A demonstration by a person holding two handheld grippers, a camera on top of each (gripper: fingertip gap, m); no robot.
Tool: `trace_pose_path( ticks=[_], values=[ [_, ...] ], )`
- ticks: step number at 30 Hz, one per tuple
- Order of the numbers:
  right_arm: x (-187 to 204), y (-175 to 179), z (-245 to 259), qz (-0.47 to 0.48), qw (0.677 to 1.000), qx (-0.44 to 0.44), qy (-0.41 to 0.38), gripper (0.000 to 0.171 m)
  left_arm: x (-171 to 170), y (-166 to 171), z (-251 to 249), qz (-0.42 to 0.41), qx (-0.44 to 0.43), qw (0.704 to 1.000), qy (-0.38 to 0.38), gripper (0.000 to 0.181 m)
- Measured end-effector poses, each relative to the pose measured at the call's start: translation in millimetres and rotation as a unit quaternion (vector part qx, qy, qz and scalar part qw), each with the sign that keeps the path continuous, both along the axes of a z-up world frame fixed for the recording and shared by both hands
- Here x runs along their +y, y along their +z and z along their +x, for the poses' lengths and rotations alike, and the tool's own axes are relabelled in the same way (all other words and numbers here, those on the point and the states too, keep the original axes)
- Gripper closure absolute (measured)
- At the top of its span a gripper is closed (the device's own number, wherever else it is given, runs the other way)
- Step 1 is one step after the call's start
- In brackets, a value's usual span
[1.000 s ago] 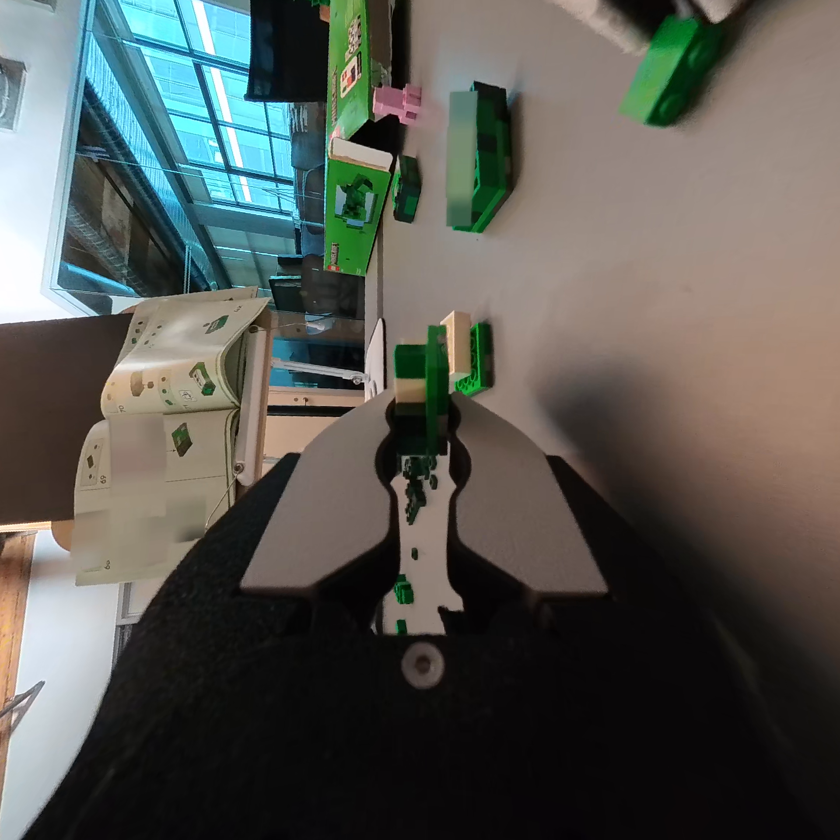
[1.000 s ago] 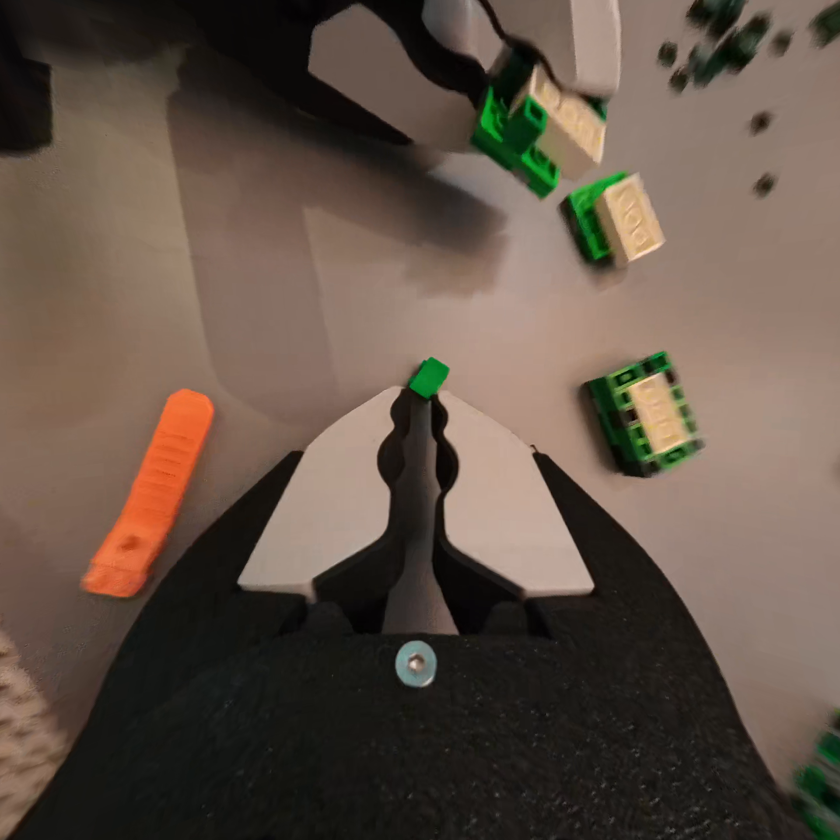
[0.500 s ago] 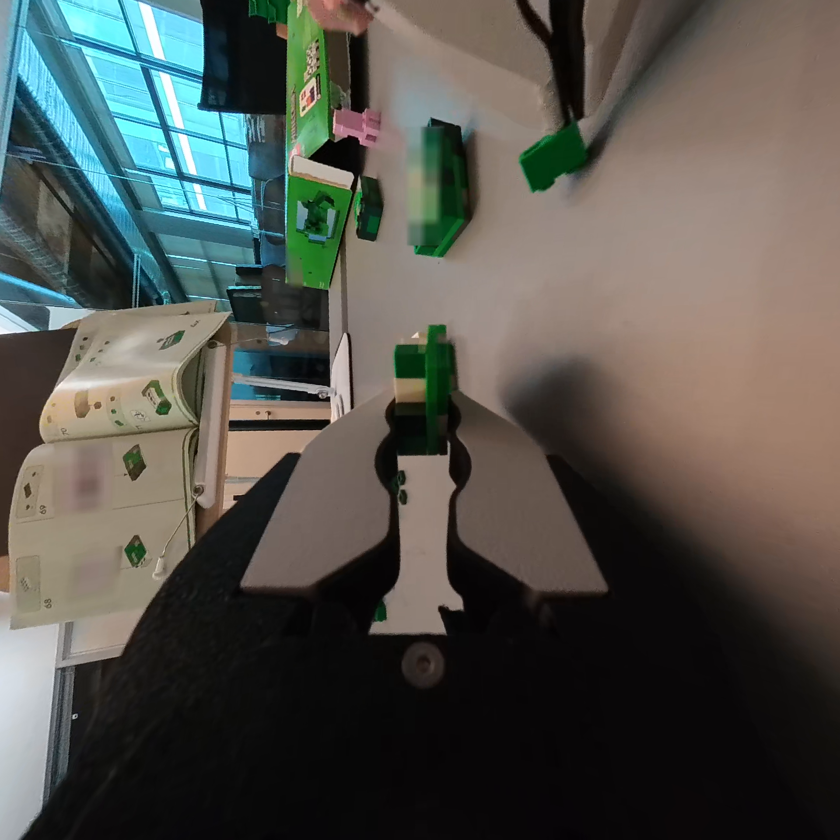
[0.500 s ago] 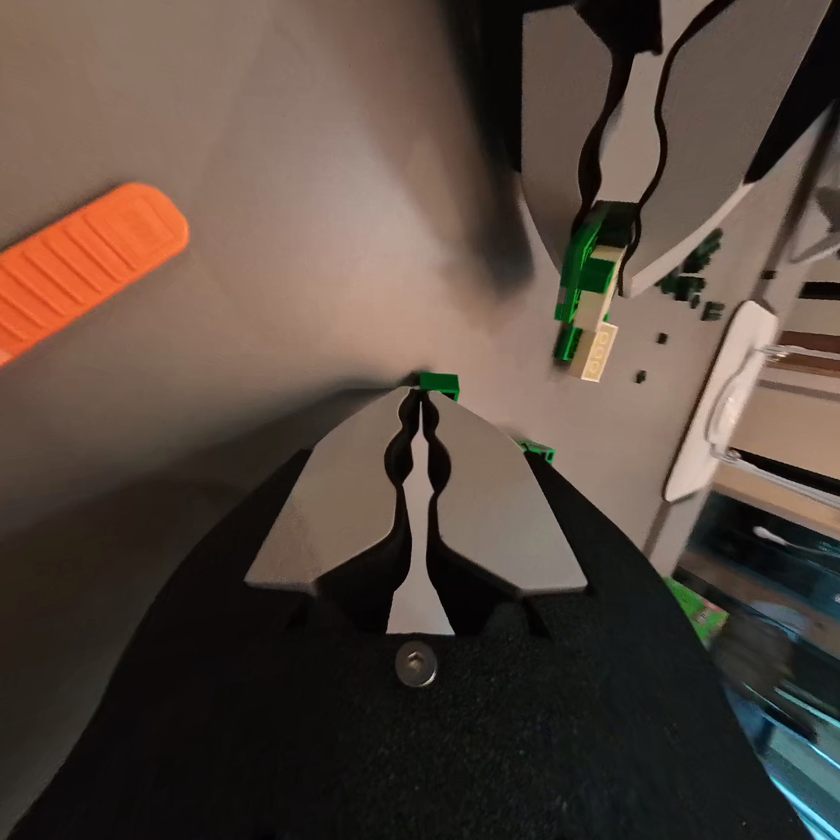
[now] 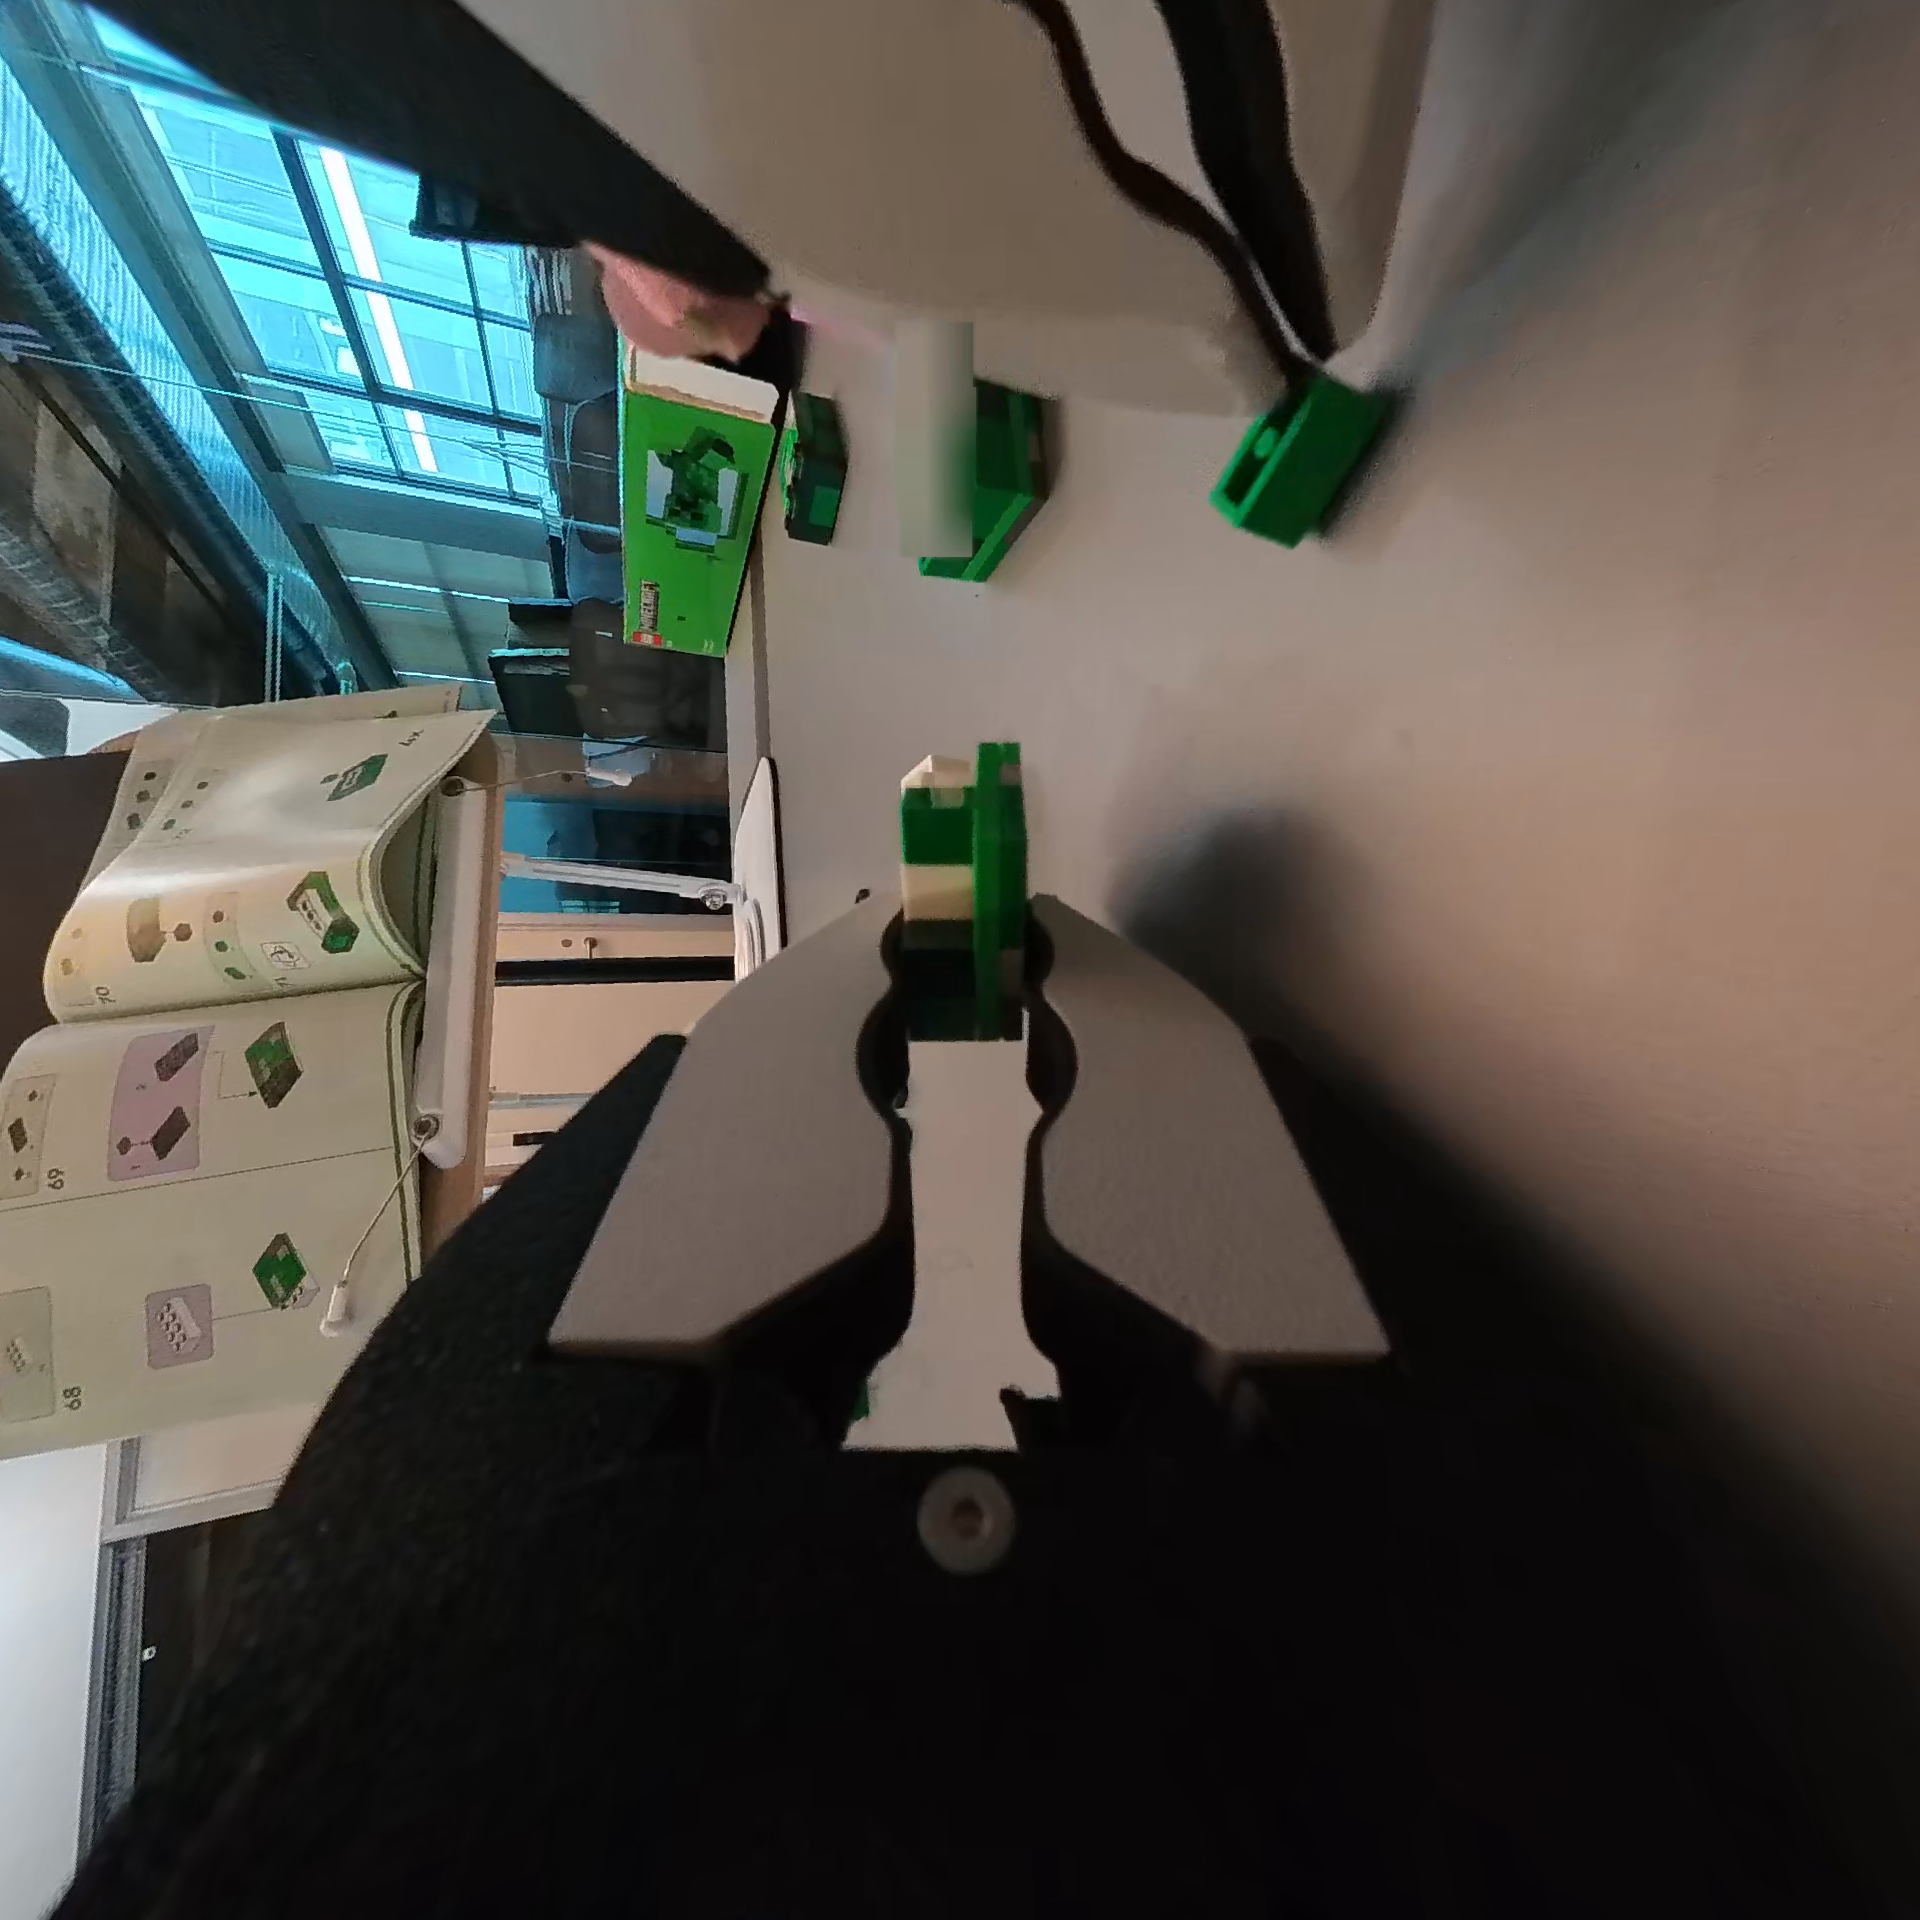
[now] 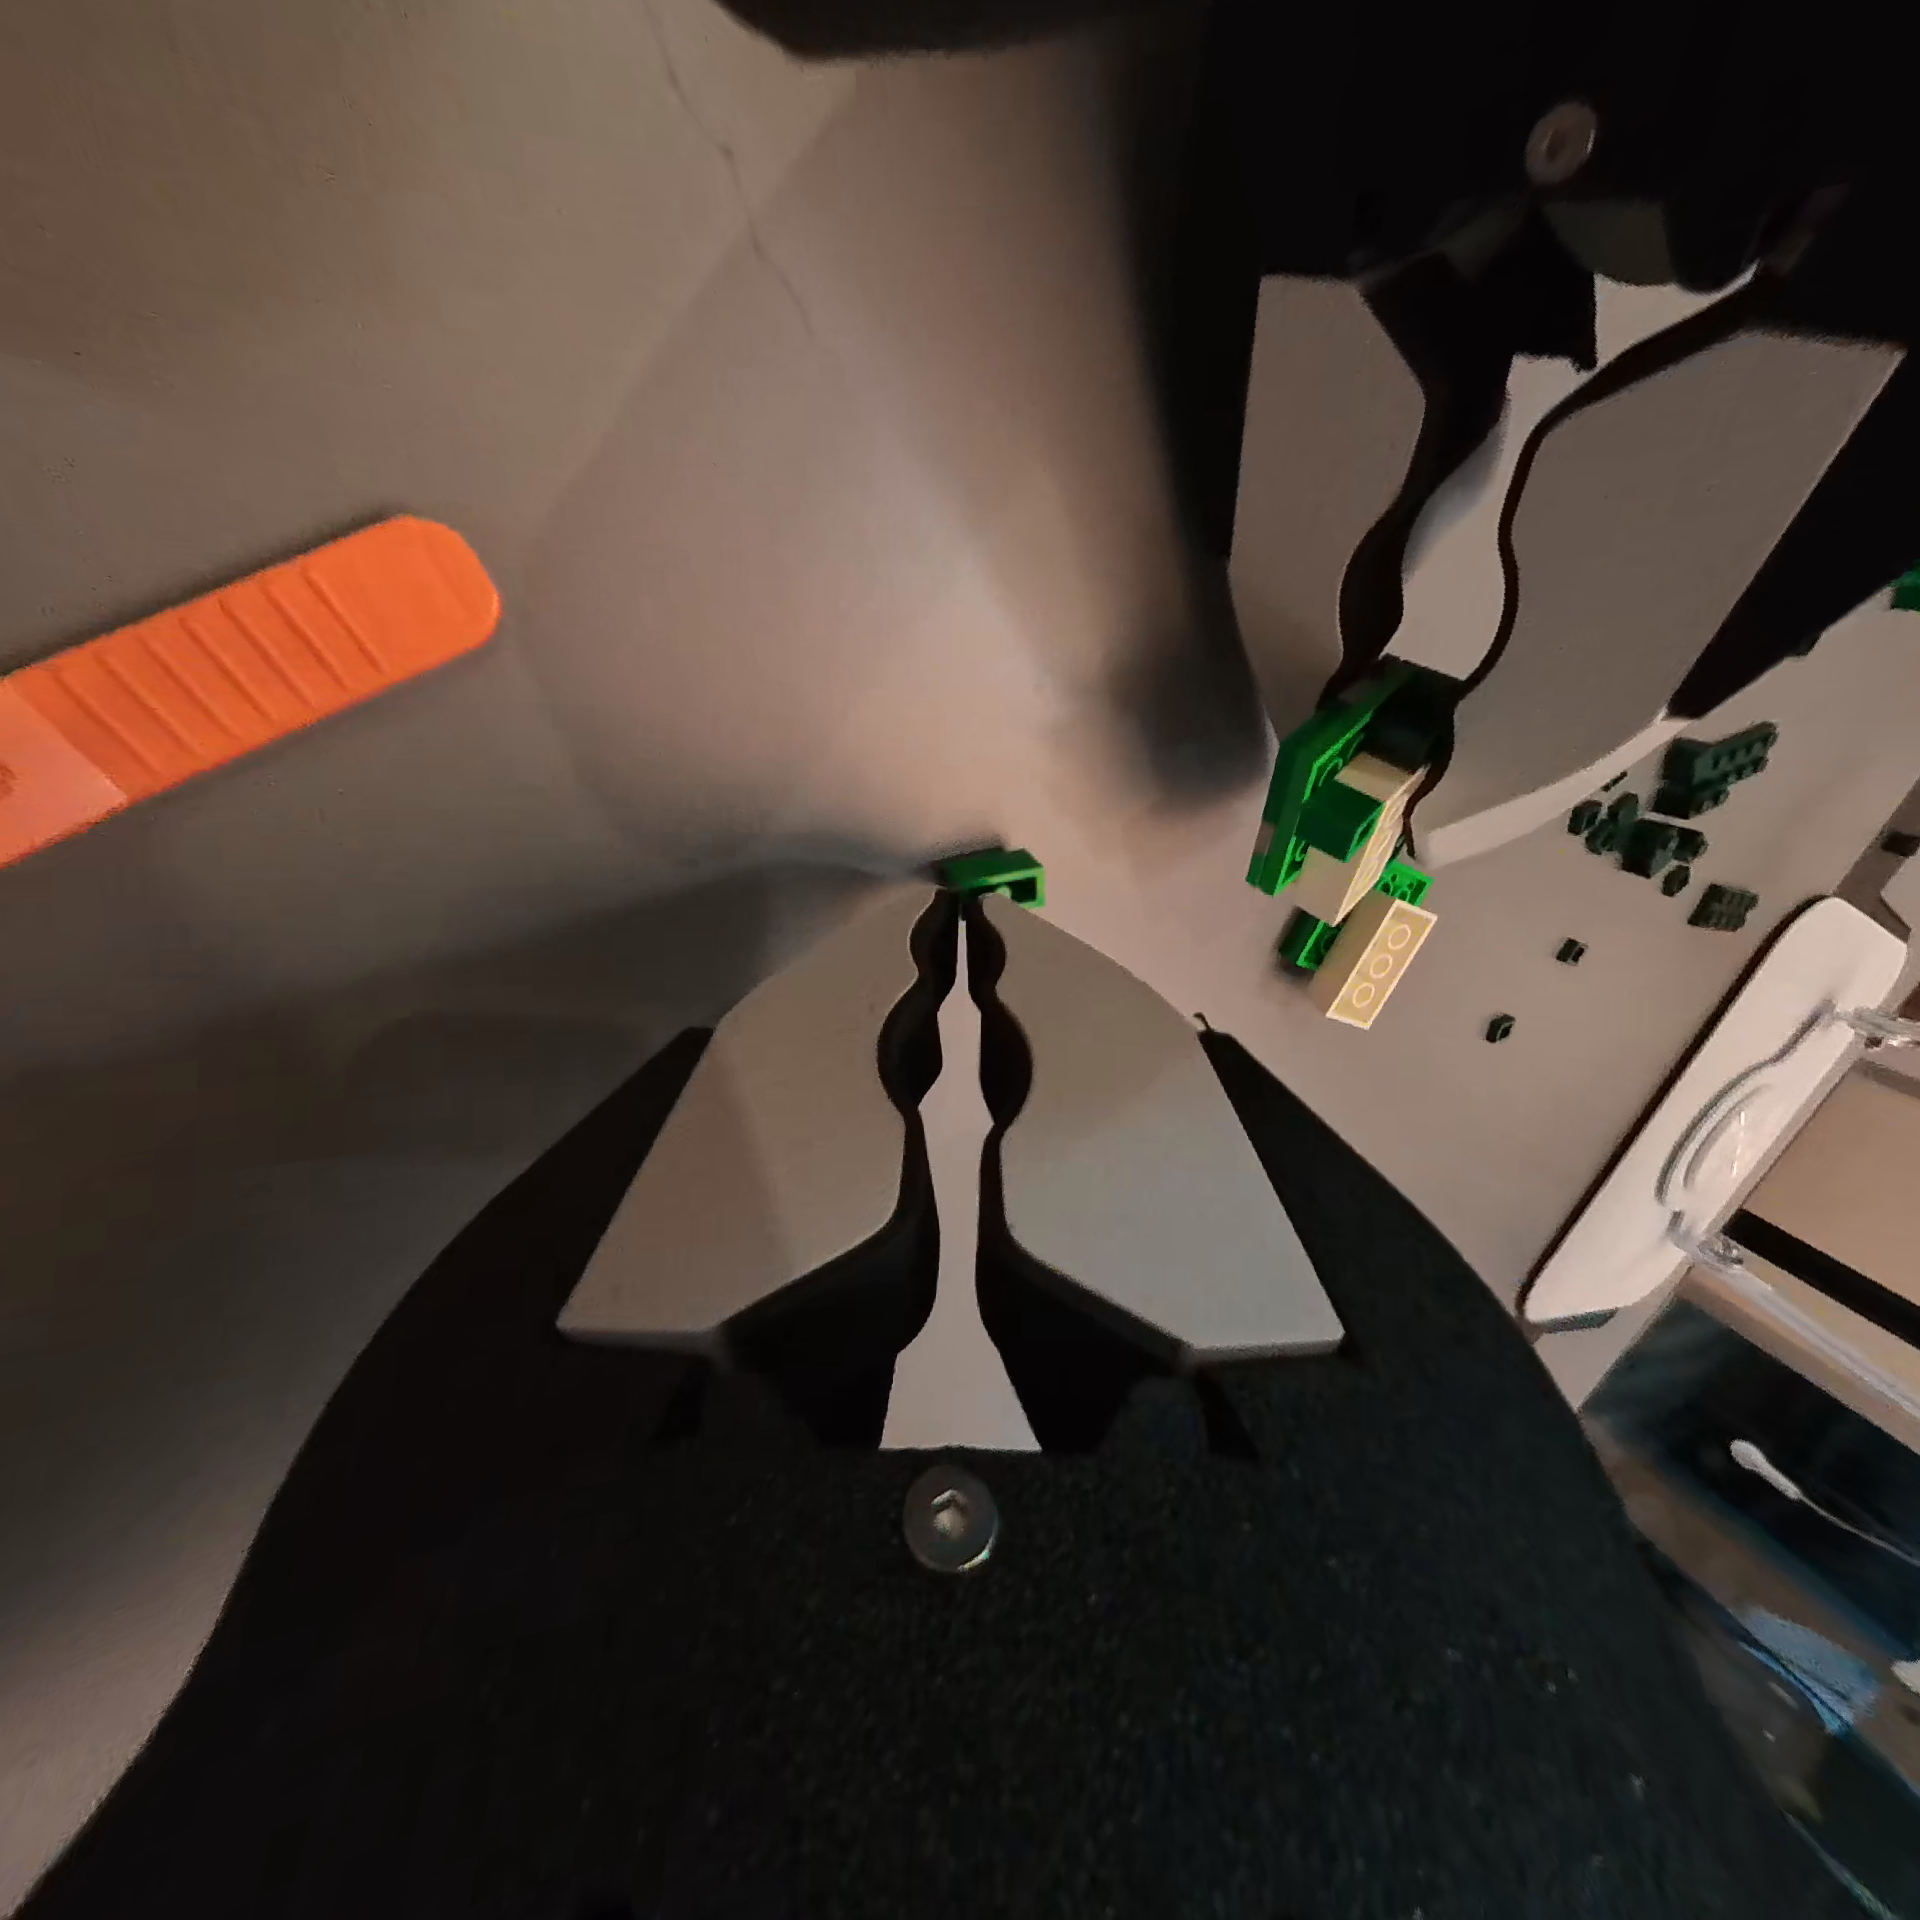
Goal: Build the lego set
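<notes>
Left claw clamped on assembly; right claw pinching small brick.

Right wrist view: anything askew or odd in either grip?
The small green piece is pinched only at the very tip of the right gripper, jutting off to one side. The left gripper clamps its green and cream assembly more deeply. Nothing looks spilled or broken.

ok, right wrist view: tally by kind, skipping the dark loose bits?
orange separator: 1
small green brick, in the right gripper: 1
green-and-tan sub-build: 2, one in the left gripper, one on the table
Total: 4
</notes>
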State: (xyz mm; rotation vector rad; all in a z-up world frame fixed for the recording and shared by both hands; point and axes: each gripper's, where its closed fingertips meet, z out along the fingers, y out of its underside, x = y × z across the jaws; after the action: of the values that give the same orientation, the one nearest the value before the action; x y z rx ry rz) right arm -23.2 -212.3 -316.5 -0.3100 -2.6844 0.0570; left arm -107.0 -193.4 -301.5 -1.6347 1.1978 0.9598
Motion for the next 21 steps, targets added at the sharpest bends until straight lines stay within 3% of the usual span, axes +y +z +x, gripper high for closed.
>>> trace_pose_path(
  ticks=[4, 8, 10, 13, 16, 21],
  values=[
    [1, 0, 0, -0.002, 1.000, -0.006, -0.011, 0.168, 0, 0, 0, -0.001, -0.001, 1.000, 0.001, 0.164],
    [0, 7, 0, -0.078, 0.993, 0.009, -0.090, 0.164, 0, 0, 0, 0.000, -0.001, 1.000, 0.002, 0.164],
    [1, 12, -1, -0.153, 0.974, 0.022, -0.165, 0.164, 1, 0, -1, 0.001, 0.000, 1.000, 0.004, 0.164],
    [-6, 14, -4, -0.300, 0.910, 0.037, -0.284, 0.158, 2, 4, -3, 0.011, 0.001, 1.000, 0.015, 0.164],
    [-2, 9, -4, -0.359, 0.866, 0.056, -0.344, 0.154, 3, 7, -4, 0.022, 0.003, 1.000, 0.021, 0.164],
    [-2, 0, -2, -0.357, 0.859, 0.058, -0.363, 0.154, 3, 8, -5, 0.025, 0.004, 0.999, 0.023, 0.164]
  ],
)
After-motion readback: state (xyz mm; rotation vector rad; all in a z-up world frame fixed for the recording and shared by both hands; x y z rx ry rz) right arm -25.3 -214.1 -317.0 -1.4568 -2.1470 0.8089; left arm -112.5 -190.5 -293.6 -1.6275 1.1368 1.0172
